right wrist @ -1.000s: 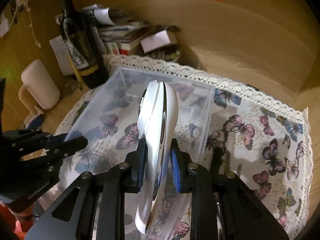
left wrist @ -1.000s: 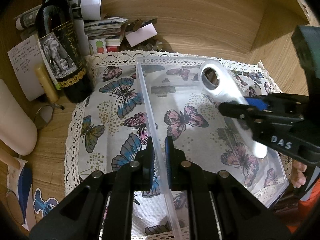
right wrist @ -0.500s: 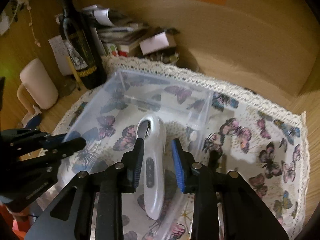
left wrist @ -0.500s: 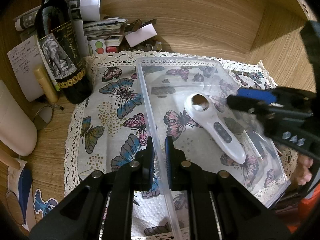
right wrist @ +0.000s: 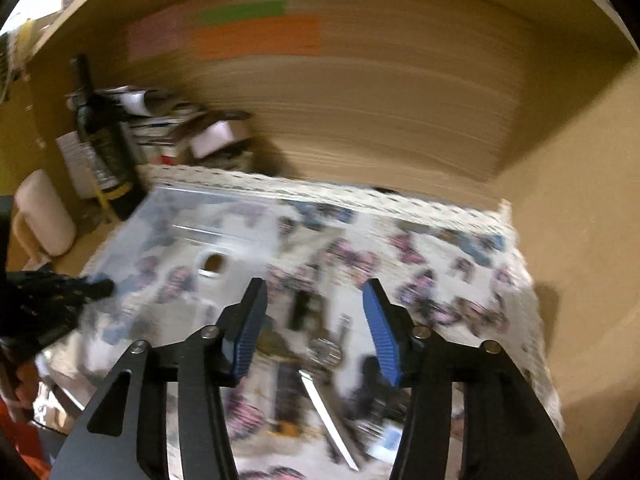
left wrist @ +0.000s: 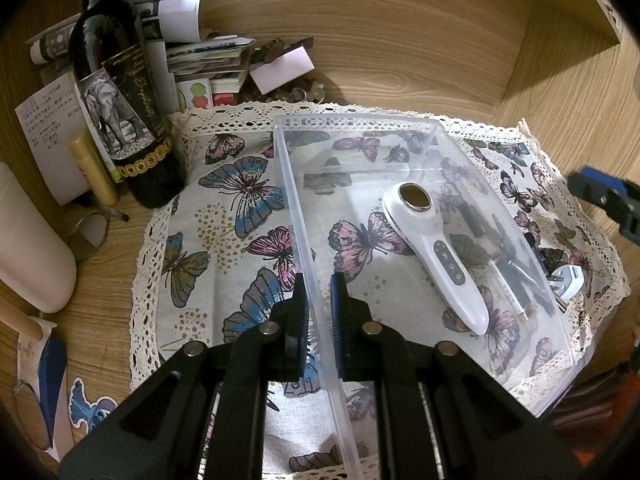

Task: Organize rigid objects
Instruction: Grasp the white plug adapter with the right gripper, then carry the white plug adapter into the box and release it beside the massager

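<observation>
A clear plastic box (left wrist: 360, 120) stands on a butterfly cloth (left wrist: 224, 200). My left gripper (left wrist: 318, 280) is shut on the box's left wall, near its front. A white handheld device (left wrist: 436, 252) with a dark oval head lies flat inside the box, head towards the back. My right gripper (right wrist: 314, 284) hangs over the cloth to the right of the box. Its jaws are opening and nothing is between them. The right wrist view is blurred; the device (right wrist: 212, 264) and box (right wrist: 192, 196) show to its left. One right finger (left wrist: 596, 192) shows at the left wrist view's right edge.
A dark wine bottle (left wrist: 120, 112), stacked papers (left wrist: 208, 56) and a pale cylinder (left wrist: 28, 248) crowd the left. A white plug (left wrist: 566, 276) and dark small items lie on the cloth right of the box, with a blade-like piece (right wrist: 328, 416). Wooden walls close the back and right.
The right gripper lowered the white device into the box, let go of it, then drew away to the right with widening jaws. The left gripper kept its hold on the box wall.
</observation>
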